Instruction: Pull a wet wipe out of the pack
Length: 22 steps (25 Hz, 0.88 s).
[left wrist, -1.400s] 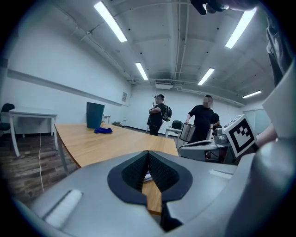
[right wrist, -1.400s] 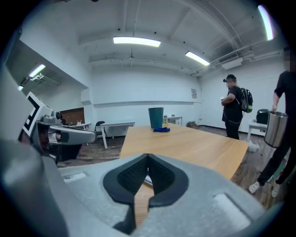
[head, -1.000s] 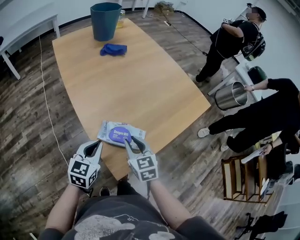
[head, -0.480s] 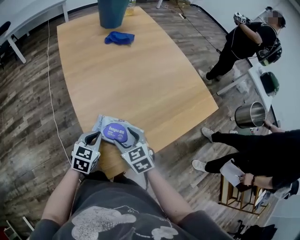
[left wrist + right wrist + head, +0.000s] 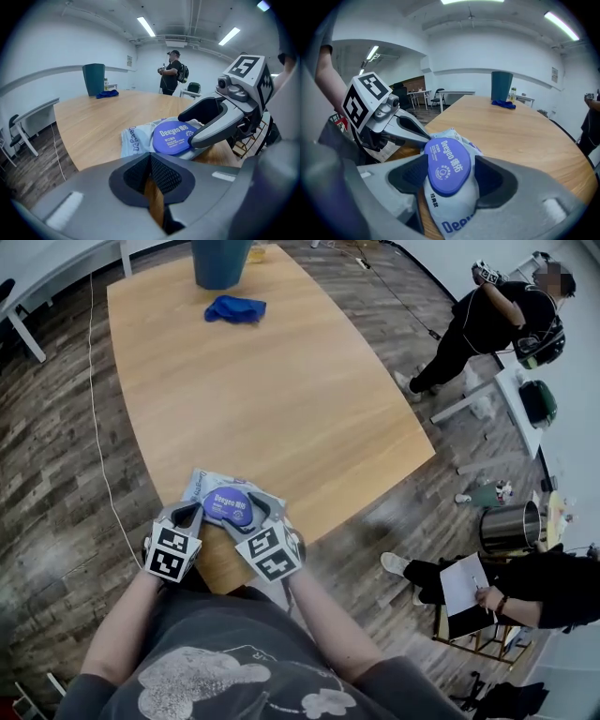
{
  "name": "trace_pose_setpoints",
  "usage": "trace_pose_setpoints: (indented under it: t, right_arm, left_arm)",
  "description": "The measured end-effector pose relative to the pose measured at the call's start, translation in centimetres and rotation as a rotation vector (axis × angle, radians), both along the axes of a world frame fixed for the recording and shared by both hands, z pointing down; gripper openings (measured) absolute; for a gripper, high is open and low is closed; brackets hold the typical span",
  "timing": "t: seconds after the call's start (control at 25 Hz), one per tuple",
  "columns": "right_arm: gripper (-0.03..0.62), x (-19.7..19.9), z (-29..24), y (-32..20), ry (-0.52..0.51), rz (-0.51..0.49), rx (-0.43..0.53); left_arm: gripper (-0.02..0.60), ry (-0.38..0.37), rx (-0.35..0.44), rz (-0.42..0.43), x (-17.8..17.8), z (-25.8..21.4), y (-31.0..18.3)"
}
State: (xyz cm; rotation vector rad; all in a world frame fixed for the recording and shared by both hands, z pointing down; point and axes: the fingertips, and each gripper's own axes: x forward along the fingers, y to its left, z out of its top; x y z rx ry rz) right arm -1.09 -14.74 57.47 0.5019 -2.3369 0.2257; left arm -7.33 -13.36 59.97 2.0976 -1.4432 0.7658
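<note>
The wet wipe pack (image 5: pixel 214 489), pale grey with a round blue lid (image 5: pixel 231 507), lies flat near the front edge of the wooden table (image 5: pixel 281 399). My right gripper (image 5: pixel 253 513) reaches over it from the near side. Its jaws are opening and stand on either side of the blue lid (image 5: pixel 447 164), with a gap at the right pad. My left gripper (image 5: pixel 188 513) is shut with nothing in it, just left of the pack's near corner. In the left gripper view the pack (image 5: pixel 136 139) lies ahead, with the right gripper (image 5: pixel 211 123) over its lid.
A teal bin (image 5: pixel 220 259) and a blue cloth (image 5: pixel 234 308) sit at the table's far end. People stand and sit to the right beside a steel bin (image 5: pixel 506 526). A white desk (image 5: pixel 37 268) stands at the far left.
Both grippers have come down onto the pack's near side. The right gripper's jaws have spread apart around the blue lid. The left gripper stays shut.
</note>
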Motion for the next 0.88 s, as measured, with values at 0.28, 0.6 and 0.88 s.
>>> trace_pose_setpoints:
  t: [0.28, 0.6, 0.88]
  right_arm:
    - [0.322, -0.6, 0.8, 0.8, 0.077, -0.062, 0.008]
    - [0.321, -0.9, 1.4, 0.5, 0.119, -0.072, 0.055]
    - [0.319, -0.7, 1.7, 0.6, 0.095, -0.064, -0.041]
  left_arm:
    - [0.017, 0.069, -0.054, 0.048, 0.5, 0.2, 0.3]
    - [0.017, 0.112, -0.064, 0.071, 0.4, 0.1, 0.3]
    - [0.017, 0.131, -0.069, 0.088, 0.5, 0.2, 0.5]
